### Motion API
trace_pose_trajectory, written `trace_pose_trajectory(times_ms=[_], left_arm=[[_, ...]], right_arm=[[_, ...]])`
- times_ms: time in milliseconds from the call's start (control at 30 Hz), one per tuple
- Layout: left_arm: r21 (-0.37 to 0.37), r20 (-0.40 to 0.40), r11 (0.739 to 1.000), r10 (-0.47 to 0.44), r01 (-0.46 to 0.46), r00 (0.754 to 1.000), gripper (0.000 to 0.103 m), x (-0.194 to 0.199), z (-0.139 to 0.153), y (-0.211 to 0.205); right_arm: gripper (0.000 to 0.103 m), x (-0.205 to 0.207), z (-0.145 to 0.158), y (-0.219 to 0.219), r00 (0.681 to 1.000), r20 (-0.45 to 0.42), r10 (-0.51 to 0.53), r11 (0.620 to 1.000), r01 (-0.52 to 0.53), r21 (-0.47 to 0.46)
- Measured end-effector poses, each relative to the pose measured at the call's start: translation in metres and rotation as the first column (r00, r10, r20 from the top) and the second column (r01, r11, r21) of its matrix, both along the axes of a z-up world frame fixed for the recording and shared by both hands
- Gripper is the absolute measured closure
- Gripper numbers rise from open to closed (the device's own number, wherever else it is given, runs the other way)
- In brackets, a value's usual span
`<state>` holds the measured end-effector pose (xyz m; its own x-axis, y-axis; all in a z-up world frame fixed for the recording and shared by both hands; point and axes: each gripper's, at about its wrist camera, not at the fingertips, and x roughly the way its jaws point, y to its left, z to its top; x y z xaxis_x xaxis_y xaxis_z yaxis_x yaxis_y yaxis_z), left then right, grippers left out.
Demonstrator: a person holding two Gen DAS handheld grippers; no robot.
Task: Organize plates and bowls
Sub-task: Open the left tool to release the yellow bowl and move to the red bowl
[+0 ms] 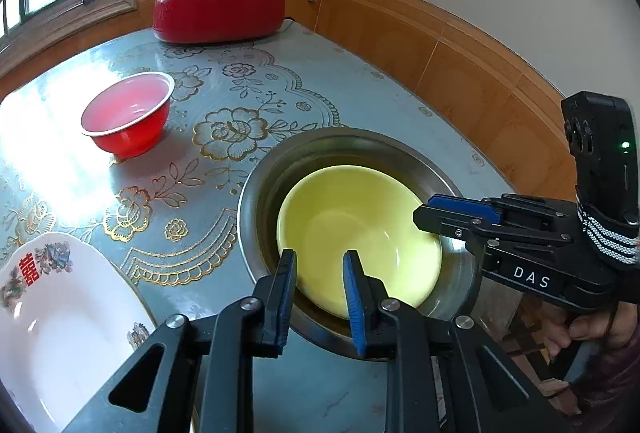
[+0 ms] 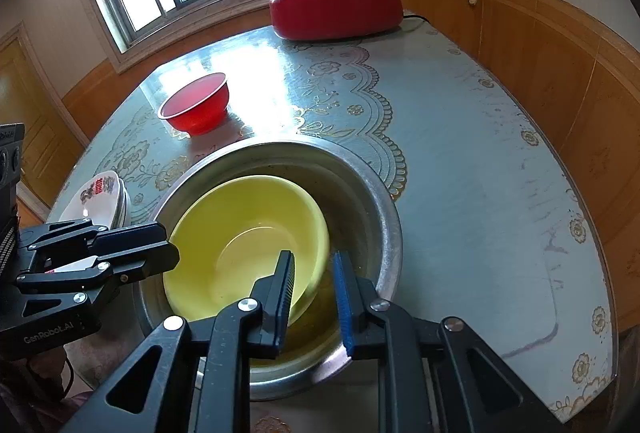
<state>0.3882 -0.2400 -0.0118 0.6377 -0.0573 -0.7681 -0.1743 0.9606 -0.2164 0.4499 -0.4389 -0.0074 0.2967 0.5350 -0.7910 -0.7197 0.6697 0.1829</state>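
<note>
1. Pictured: yellow bowl (image 1: 360,233) nested off-centre inside steel basin (image 1: 280,169), close to the near edge of the flower-patterned table (image 1: 360,93).
2. Poised over the bowl's near rim, left gripper (image 1: 319,257), jaws narrowly parted and pinching nothing. Alongside, right gripper (image 2: 313,257), likewise set to a slim gap, with the bowl's rim showing between its jaws but not clamped. Seen from the left wrist, tip lying at the bowl's right-hand rim; cannot tell whether touching.
3. Judged by its gloss and even colour, probably plastic or melamine: light, stiff, slick under the pads. Best taken at the rim, one pad inside and one outside, on the side where bowl wall and basin wall stand apart. Likely to slip if pinched shallow or lifted at a tilt.
4. Basin itself thin metal, apt to slide on the shiny tablecloth if nudged. Worth lifting the bowl straight up, clear of the basin wall.
5. Waiting elsewhere: red bowl (image 1: 128,113) farther back on the left, well apart from the basin; white plates (image 2: 104,197) at the left front edge, seemingly ceramic and chippable.
6. Open tabletop to the right of and behind the basin; red lidded cooker (image 1: 220,13) at the far edge. Tightest spots: the near table edge just beside the basin, and two tools crowding one bowl.
</note>
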Motion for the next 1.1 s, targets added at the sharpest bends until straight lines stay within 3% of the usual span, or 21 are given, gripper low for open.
trace_pose_trajectory(times_ms=[167,300,400,567,633,767,1100], left_arm=[[-0.056,0.029,0.998,0.033,-0.031,0.999,0.079,-0.007,0.003,0.01],[-0.083,0.052,0.994,0.076,-0.072,0.996,0.079,-0.013,0.008,0.02],[-0.088,0.056,0.99,0.112,-0.106,0.992,0.079,-0.015,0.009,0.028],[-0.075,0.016,0.989,0.128,-0.126,0.992,0.079,-0.013,0.001,0.033],[-0.066,0.003,0.992,0.11,-0.11,0.994,0.079,-0.011,-0.002,0.03],[-0.027,-0.006,0.995,0.1,-0.101,0.995,0.079,-0.009,-0.007,0.023],[-0.022,0.015,0.988,0.153,-0.153,0.988,0.08,-0.012,-0.002,0.033]], right_arm=[[0.082,0.012,0.012,-0.025,0.997,-0.04,-0.072,0.992,0.075,0.099],[0.079,0.025,0.018,-0.055,0.979,-0.104,-0.178,0.964,0.195,0.183],[0.078,0.032,0.013,-0.07,0.962,-0.145,-0.232,0.948,0.257,0.19],[0.078,0.027,-0.002,-0.063,0.959,-0.208,-0.192,0.957,0.23,0.176],[0.09,0.021,-0.006,-0.054,0.968,-0.185,-0.167,0.969,0.196,0.152],[0.09,0.012,-0.004,-0.037,0.984,-0.072,-0.165,0.981,0.172,0.093],[0.09,0.023,-0.005,-0.016,0.992,-0.044,-0.121,0.991,0.123,0.06]])
